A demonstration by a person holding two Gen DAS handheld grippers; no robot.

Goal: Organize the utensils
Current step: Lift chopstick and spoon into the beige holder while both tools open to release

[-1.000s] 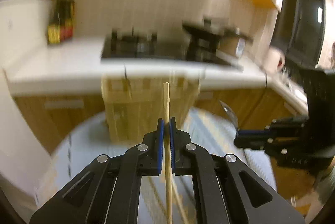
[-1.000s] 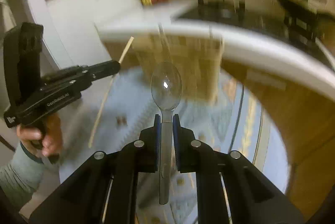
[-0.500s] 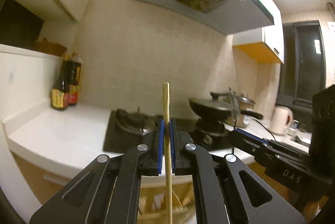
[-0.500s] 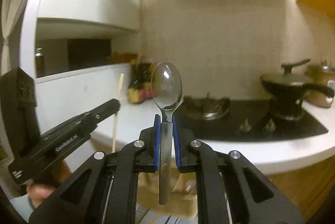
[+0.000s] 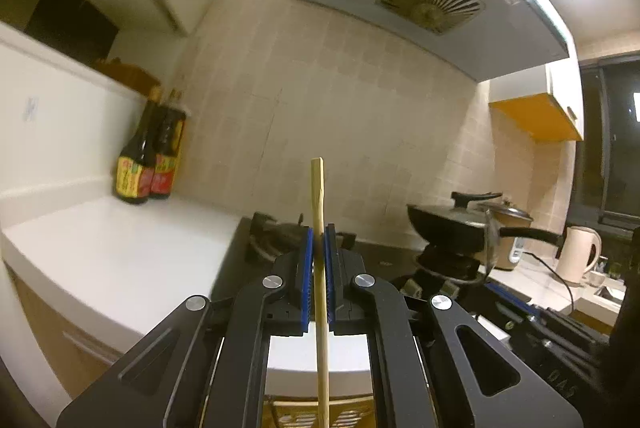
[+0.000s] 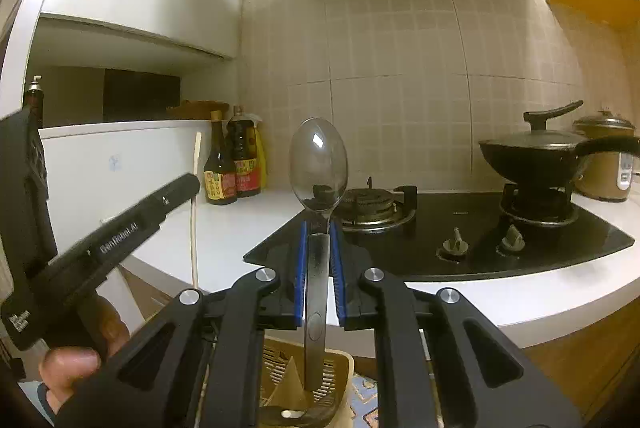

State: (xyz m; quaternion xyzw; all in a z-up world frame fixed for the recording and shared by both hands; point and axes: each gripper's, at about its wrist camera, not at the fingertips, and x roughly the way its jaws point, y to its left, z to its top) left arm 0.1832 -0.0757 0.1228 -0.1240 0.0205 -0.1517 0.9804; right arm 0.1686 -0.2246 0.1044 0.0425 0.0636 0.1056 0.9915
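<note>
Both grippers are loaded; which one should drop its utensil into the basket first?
Probably right. The spoon in the right gripper hangs with its handle end just over the basket. The left gripper holds its chopstick off to the side.

Left gripper [image 5: 319,242]: pointing level, blue pads [image 5: 306,268] closed flat on a wooden chopstick [image 5: 319,228] standing upright between them. Seen side-on in the right wrist view as a black body angled up to the right, gripped from below by the left hand [image 6: 76,364], fingers curled round the handle. Right gripper [image 6: 319,248]: pointing almost level, pads [image 6: 299,268] pinched on the handle of a metal spoon [image 6: 318,164], bowl upward. Both grippers side by side, near each other.
</note>
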